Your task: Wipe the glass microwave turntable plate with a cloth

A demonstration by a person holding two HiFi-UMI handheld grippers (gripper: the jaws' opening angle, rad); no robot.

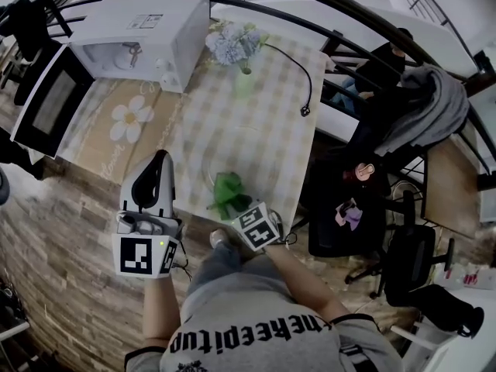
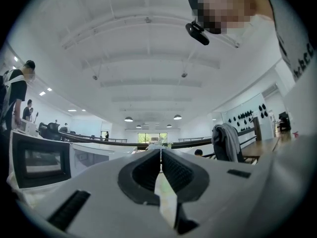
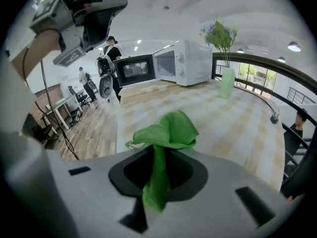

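Note:
A crumpled green cloth point(image 1: 227, 191) rests near the front edge of the checked table point(image 1: 271, 122); my right gripper point(image 1: 235, 208) is shut on it. In the right gripper view the cloth point(image 3: 167, 131) bunches out above the jaws of that gripper point(image 3: 158, 157). The glass turntable plate point(image 1: 232, 157) shows only as a faint clear disc on the table just beyond the cloth. My left gripper point(image 1: 161, 161) hangs off the table's left front side, raised, jaws shut with nothing between them point(image 2: 160, 155). It also appears high at the left as the left gripper point(image 3: 116, 5) in the right gripper view.
A white microwave point(image 1: 147, 29) stands at the table's back left, its dark door point(image 1: 50, 103) swung open. A pale green vase with flowers point(image 1: 242, 74) and a black cable point(image 1: 306, 84) sit at the back. Black chairs point(image 1: 407, 262) and a railing point(image 1: 364, 53) lie to the right.

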